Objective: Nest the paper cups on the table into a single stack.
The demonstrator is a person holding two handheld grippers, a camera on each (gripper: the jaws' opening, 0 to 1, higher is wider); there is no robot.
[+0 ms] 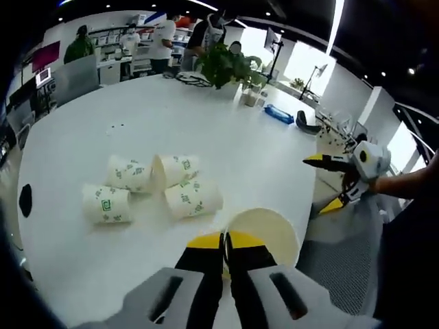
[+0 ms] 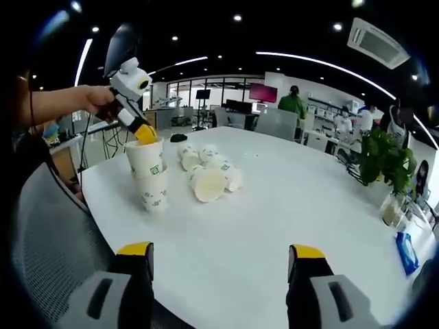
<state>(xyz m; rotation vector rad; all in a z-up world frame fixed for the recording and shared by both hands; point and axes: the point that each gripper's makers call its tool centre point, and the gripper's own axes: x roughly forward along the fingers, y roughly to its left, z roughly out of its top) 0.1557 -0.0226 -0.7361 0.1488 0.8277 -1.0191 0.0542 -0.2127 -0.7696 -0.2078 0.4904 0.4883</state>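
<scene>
In the left gripper view, my left claw has its yellow-tipped jaws pressed together on the rim of the upper paper cup, which sits at the near edge of the white desk. In the right gripper view, that upper cup is nested upright in a second cup, forming a short stack near the desk edge, with the left claw gripping its rim from above. Four loose cups lie on their sides in a cluster further in on the desk, just beside one another. My right claw has its jaws spread wide and grips nothing, held over bare desk and well apart from the cups. A potted plant stands at the far side.
</scene>
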